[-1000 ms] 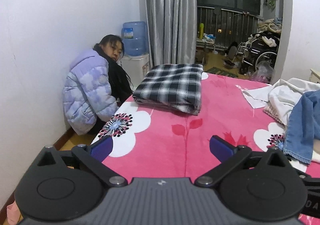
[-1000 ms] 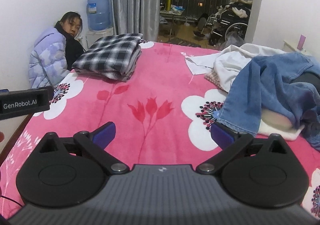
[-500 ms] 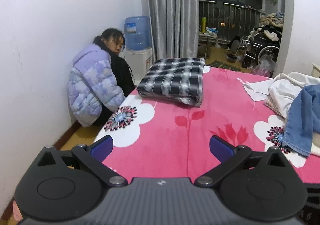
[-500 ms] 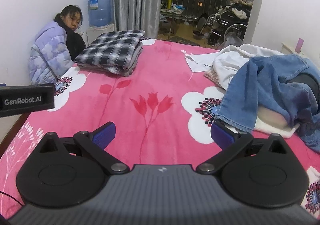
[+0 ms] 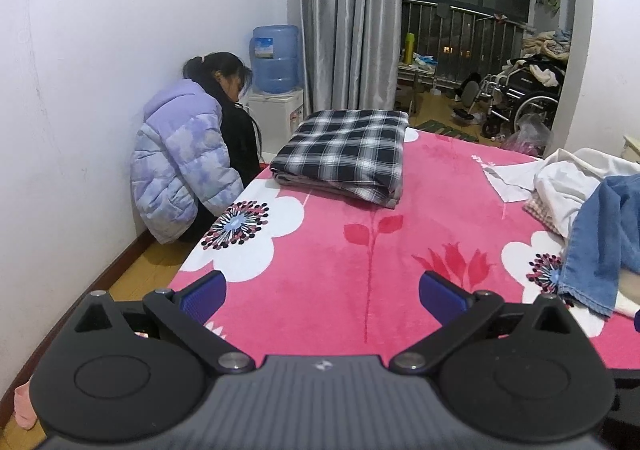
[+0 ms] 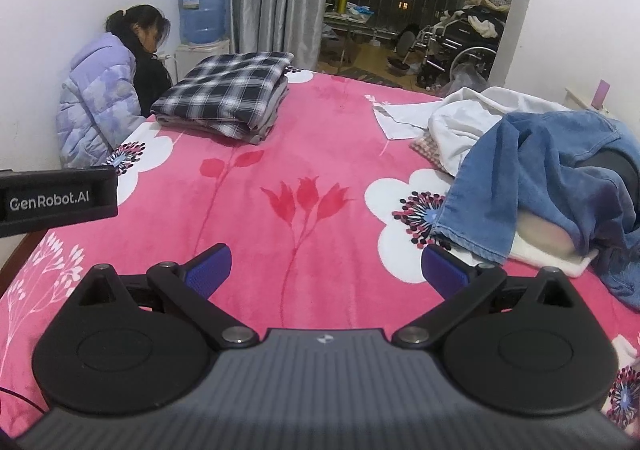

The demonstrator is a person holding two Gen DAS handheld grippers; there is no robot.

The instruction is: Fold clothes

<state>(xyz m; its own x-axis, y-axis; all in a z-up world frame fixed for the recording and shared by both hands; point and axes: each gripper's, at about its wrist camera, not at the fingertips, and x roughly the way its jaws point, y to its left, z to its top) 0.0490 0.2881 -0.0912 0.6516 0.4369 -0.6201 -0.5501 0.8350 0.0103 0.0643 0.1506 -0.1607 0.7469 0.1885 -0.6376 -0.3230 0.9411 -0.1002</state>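
A folded black-and-white plaid garment (image 5: 346, 151) (image 6: 228, 97) lies on a stack at the far left of the pink flowered bed (image 5: 340, 258) (image 6: 288, 153). On the right sits a loose heap: blue jeans (image 6: 536, 173) (image 5: 604, 226) draped over white clothes (image 6: 472, 117) (image 5: 568, 177). My left gripper (image 5: 322, 292) hovers open above the near bed edge, holding nothing. My right gripper (image 6: 326, 270) is open too, empty, with its right fingertip close to the jeans' hem. The left gripper's body (image 6: 56, 197) shows at the left edge of the right wrist view.
A person in a lilac puffer jacket (image 5: 180, 161) (image 6: 100, 97) crouches on the floor between the white wall and the bed's left side. A water dispenser (image 5: 276, 89) and grey curtains (image 5: 348, 17) stand behind. A wheelchair (image 5: 520, 97) sits past the doorway.
Both grippers have drawn back and risen a little, staying open. The person by the wall has turned the head down and away.
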